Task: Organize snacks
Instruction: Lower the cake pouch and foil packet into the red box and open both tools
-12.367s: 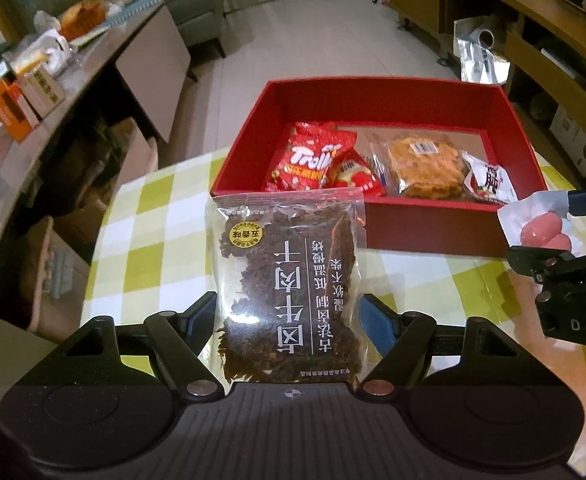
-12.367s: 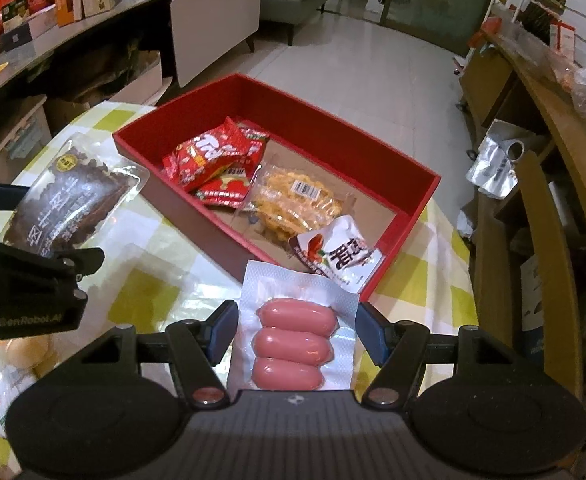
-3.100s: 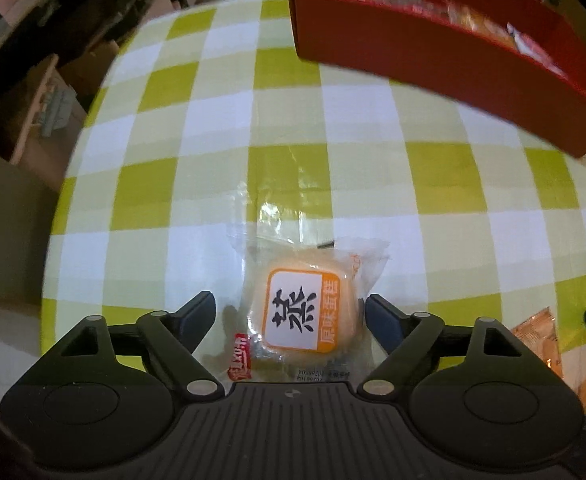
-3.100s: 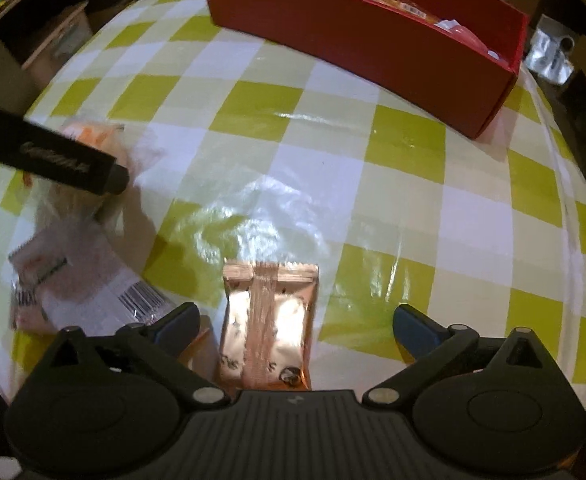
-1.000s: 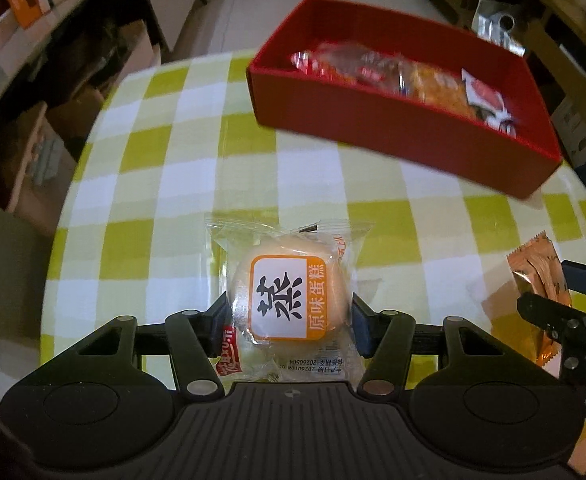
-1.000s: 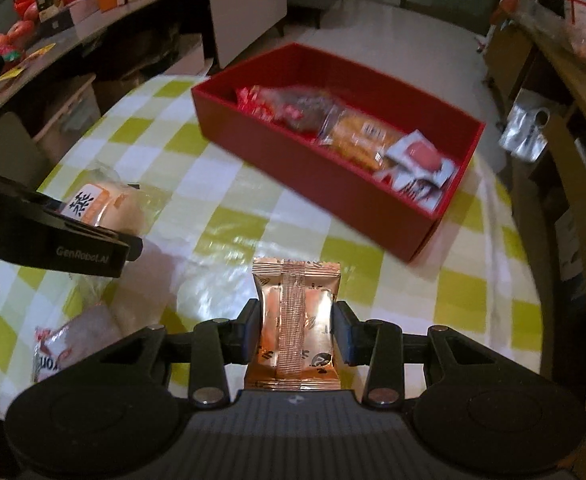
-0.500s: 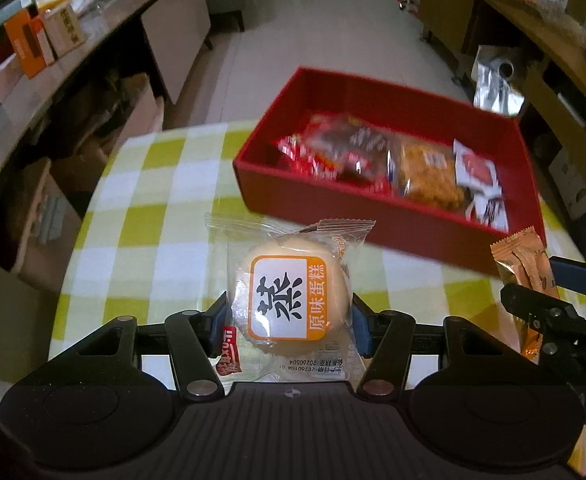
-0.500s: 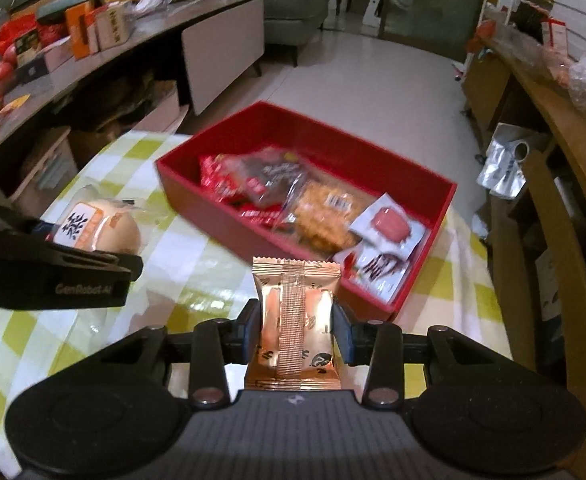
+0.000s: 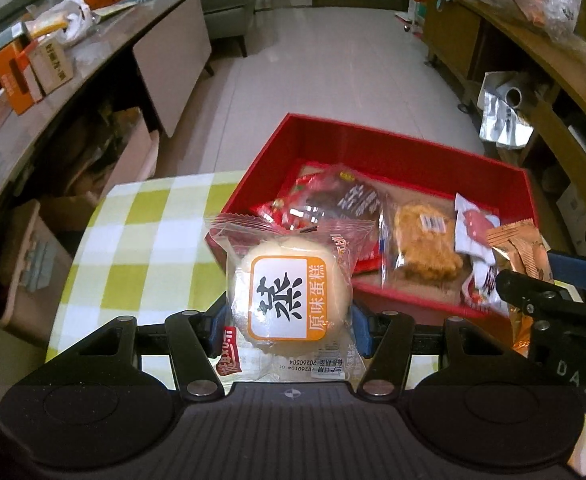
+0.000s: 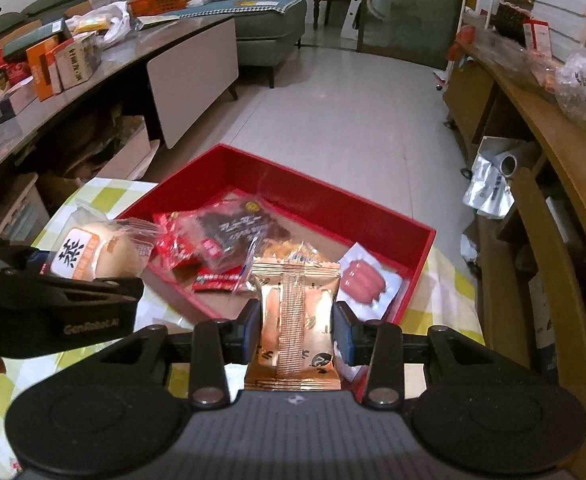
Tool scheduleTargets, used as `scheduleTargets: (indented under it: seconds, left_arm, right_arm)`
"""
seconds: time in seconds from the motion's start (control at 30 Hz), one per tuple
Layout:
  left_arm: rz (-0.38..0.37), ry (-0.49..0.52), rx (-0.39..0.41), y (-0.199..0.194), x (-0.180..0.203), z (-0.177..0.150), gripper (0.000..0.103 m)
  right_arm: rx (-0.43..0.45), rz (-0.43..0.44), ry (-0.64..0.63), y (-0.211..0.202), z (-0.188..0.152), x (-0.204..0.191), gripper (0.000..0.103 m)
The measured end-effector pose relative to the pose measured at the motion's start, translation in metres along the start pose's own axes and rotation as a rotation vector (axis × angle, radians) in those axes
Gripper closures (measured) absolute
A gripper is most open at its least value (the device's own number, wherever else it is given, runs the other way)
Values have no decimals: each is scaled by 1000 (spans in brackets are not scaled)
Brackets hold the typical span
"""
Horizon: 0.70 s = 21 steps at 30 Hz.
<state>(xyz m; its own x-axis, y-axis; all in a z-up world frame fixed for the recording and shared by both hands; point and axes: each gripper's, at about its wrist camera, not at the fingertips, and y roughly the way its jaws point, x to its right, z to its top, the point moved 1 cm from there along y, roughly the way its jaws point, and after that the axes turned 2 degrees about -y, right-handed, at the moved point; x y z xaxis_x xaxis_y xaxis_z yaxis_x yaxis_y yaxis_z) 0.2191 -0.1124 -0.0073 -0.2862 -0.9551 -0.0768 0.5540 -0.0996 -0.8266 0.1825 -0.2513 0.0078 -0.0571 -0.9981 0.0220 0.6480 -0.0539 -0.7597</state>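
Red cardboard box [image 9: 393,148] holds several snack packs; left gripper [image 9: 289,322] clamps clear-wrapped round steamed cake [image 9: 289,296], right gripper [image 10: 297,330] clamps copper foil sachet [image 10: 295,320]; both unplaced

A long grey sideboard [image 10: 191,68] along the left wall is seen crowded with an orange carton [image 10: 43,66], a cardboard box [image 10: 77,62], crumpled bags [image 10: 101,20] and an orange basket [image 10: 161,2], while a grey-green sofa [image 10: 271,32] is set at its far end. The pale tiled floor [image 10: 353,120] is left bare down the middle of the room, and open cardboard boxes [image 9: 93,184] are stacked under the sideboard. On the right, a curved wooden counter [image 10: 549,128] is lined with plastic-wrapped goods [image 10: 577,76], with a crinkled silver foil bag [image 10: 493,188] tucked on the shelf beneath it.
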Motion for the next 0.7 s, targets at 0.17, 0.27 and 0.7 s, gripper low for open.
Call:
scheduleTargets:
  seconds: [0.17,0.27,0.7]
  left_arm:
    - [6,2,12,10,9,13,38]
    - [10,2,16,17,13,20,38]
    - [26,14,2,56,30,39,38]
  right_arm:
    - [4,-16,11,12,8,12,54]
    - [9,-16,18,20,13,18,54]
    - [-5,16,63,74,19,29,53]
